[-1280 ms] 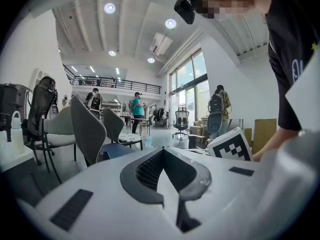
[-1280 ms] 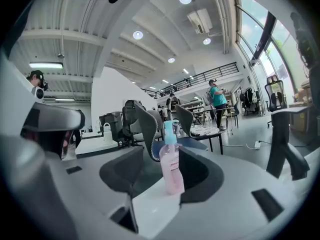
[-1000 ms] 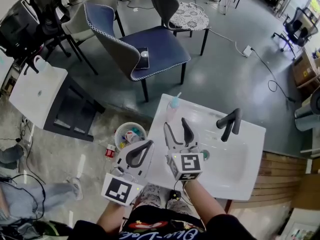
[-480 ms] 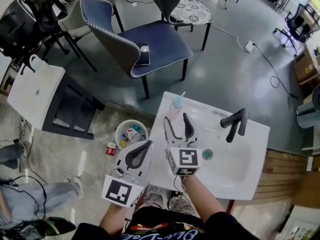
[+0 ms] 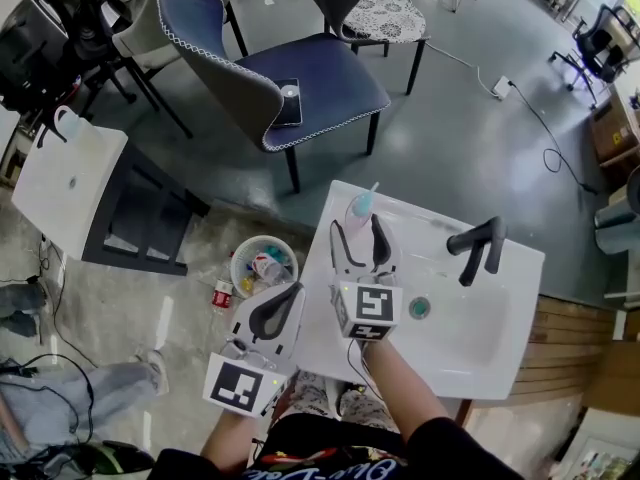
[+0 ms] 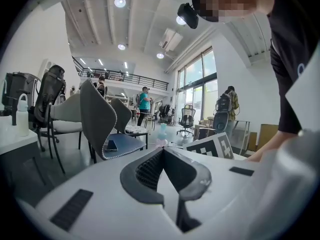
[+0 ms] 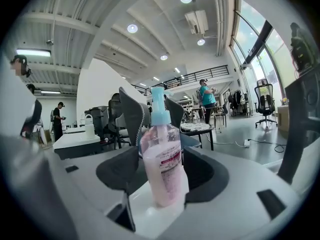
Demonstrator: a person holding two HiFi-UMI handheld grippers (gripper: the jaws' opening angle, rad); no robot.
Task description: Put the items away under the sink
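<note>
A pink pump bottle (image 5: 360,208) with a blue top stands on the far left corner of the white sink (image 5: 470,353). My right gripper (image 5: 356,230) reaches over the sink's left rim with a jaw on each side of the bottle's base. In the right gripper view the bottle (image 7: 162,154) stands upright between the dark pads (image 7: 117,171), which do not press on it. The jaws of the right gripper (image 7: 161,179) have just been opening. My left gripper (image 5: 287,298) hangs shut and empty beside the sink's left edge; its tips (image 6: 162,153) meet.
A black faucet (image 5: 478,246) rises at the sink's far right, above the drain (image 5: 419,309). On the floor to the left stand a round waste basket (image 5: 263,266) and a red can (image 5: 221,298). A blue chair (image 5: 290,88) stands beyond the sink.
My right gripper has moved forward to the bottle and its jaws stand wider, now on either side of it. The left gripper has barely shifted.
</note>
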